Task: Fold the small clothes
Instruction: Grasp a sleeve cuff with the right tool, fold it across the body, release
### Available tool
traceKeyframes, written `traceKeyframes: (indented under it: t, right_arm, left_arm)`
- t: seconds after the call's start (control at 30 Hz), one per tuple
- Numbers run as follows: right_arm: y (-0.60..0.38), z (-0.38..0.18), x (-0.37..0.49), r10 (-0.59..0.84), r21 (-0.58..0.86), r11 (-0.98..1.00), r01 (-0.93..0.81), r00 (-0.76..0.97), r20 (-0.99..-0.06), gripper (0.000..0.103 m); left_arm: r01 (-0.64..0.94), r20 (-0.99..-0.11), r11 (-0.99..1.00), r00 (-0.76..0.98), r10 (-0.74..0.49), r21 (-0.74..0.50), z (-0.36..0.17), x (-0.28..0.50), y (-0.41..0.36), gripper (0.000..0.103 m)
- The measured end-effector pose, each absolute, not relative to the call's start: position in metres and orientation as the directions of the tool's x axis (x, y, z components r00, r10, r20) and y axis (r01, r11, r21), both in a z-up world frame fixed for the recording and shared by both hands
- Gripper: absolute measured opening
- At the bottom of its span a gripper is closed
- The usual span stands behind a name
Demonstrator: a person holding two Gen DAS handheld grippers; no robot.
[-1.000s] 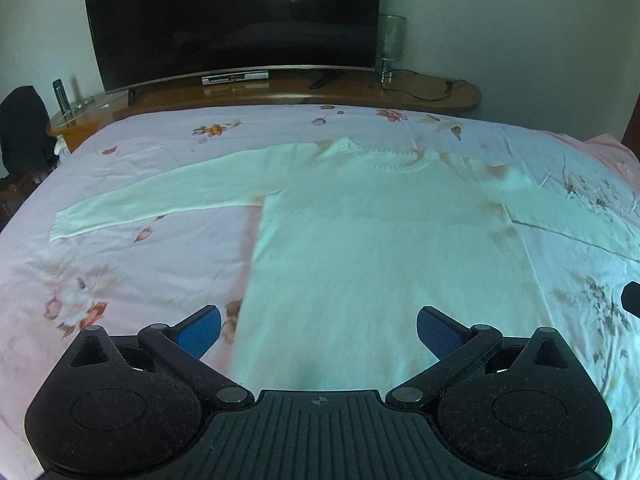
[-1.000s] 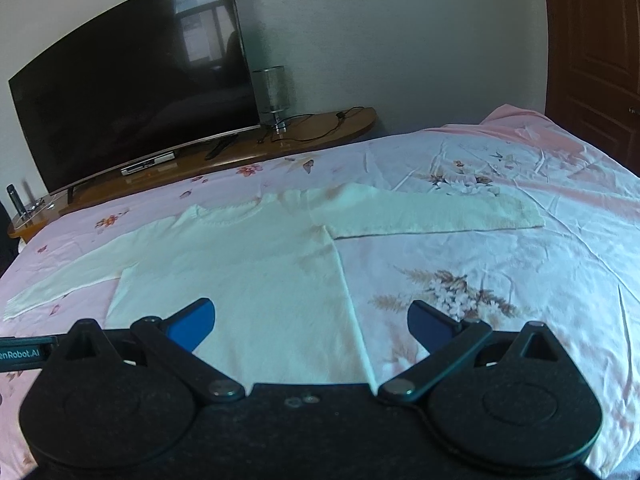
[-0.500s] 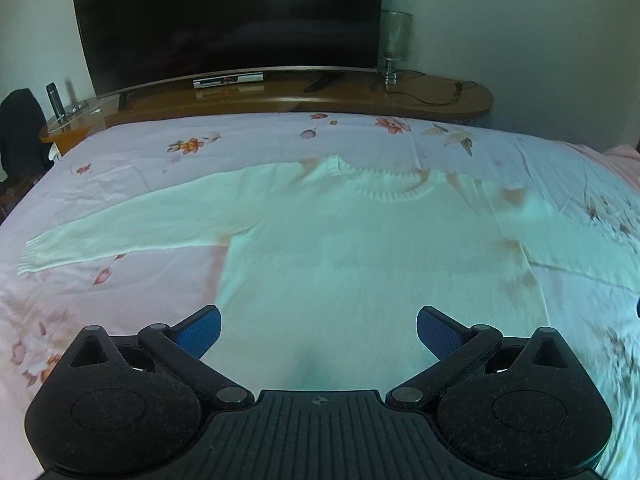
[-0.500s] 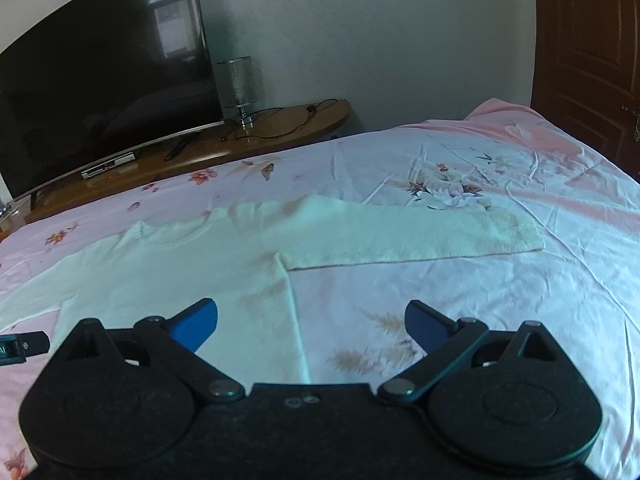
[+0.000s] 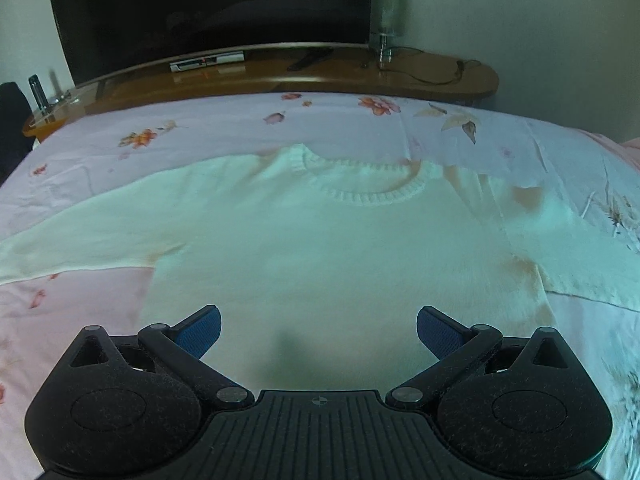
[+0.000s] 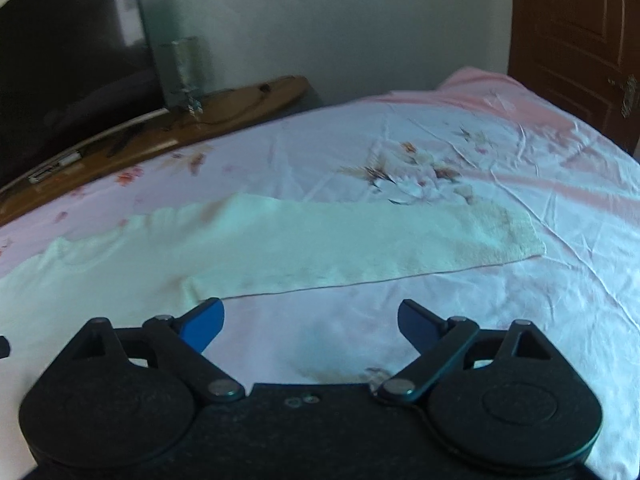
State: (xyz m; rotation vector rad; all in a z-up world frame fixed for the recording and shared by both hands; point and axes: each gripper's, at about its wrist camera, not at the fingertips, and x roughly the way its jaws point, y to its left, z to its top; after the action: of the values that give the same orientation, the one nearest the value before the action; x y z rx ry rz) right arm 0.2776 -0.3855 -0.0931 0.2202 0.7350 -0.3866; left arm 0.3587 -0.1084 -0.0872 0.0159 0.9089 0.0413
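A white knit sweater (image 5: 320, 256) lies flat on the bed with its ribbed collar (image 5: 372, 194) at the far side and both sleeves spread out. My left gripper (image 5: 319, 330) is open and empty, above the sweater's body. In the right wrist view the sweater's right sleeve (image 6: 360, 246) stretches to the right, ending in a cuff (image 6: 516, 232). My right gripper (image 6: 311, 324) is open and empty, above the sheet just in front of that sleeve near the armpit.
The bed has a pink floral sheet (image 6: 500, 152). A wooden TV stand (image 5: 280, 76) with a large black TV (image 5: 208, 8) and a glass lamp (image 5: 390, 20) runs along the far bed edge. A brown door (image 6: 580, 40) stands at the right.
Both grippers have moved forward and lower toward the sweater. The right gripper has swung right, from the sweater's body to the right sleeve. Both stay open.
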Motion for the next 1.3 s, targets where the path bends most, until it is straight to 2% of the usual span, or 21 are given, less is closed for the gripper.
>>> traceKeyframes:
  t: [0.2,0.57,0.87,0.97,1.0,1.03,1.1,1.3]
  right_arm:
    - [-0.426,-0.120,0.298,-0.287,0.059,0.876,0.478,0.615,-0.734,0.088]
    - [-0.486,-0.148,0.309,-0.319,0.049,0.824,0.564,0.534,-0.783,0.086]
    - [-0.535,-0.151,0.318,-0.415,0.067,0.740,0.669,0.533,-0.738,0.084]
    - [-0.542,-0.148,0.320,-0.423,0.088,0.736,0.671,0.557,-0.715,0.061]
    - [-0.543,-0.147,0.321,-0.414,0.104,0.740,0.665,0.571,-0.708,0.038]
    - [-0.545,-0.146,0.322,-0.407,0.113,0.742,0.661,0.577,-0.708,0.024]
    - [-0.543,-0.143,0.325,-0.398,0.127,0.752,0.647,0.599,-0.695,0.010]
    - [-0.491,-0.117,0.343,-0.358,0.100,0.852,0.515,0.709,-0.607,0.008]
  left_arm:
    - [-0.026,-0.796,0.998,0.603,0.054,0.049,-0.104,0.383,-0.127,0.103]
    - [-0.037,-0.805,0.996,0.587,0.087,0.080,-0.122,0.413,-0.139,0.103]
    - [-0.035,-0.805,0.997,0.587,0.081,0.075,-0.126,0.420,-0.132,0.103]
    - [-0.024,-0.807,0.997,0.586,0.076,0.076,-0.128,0.421,-0.130,0.103]
    - [-0.022,-0.808,0.997,0.584,0.071,0.072,-0.128,0.421,-0.129,0.103]
    - [-0.018,-0.809,0.998,0.584,0.063,0.065,-0.129,0.421,-0.128,0.103]
    - [-0.016,-0.811,0.998,0.582,0.052,0.053,-0.129,0.422,-0.124,0.103]
    - [-0.034,-0.802,0.999,0.595,0.042,0.027,-0.124,0.422,-0.096,0.103]
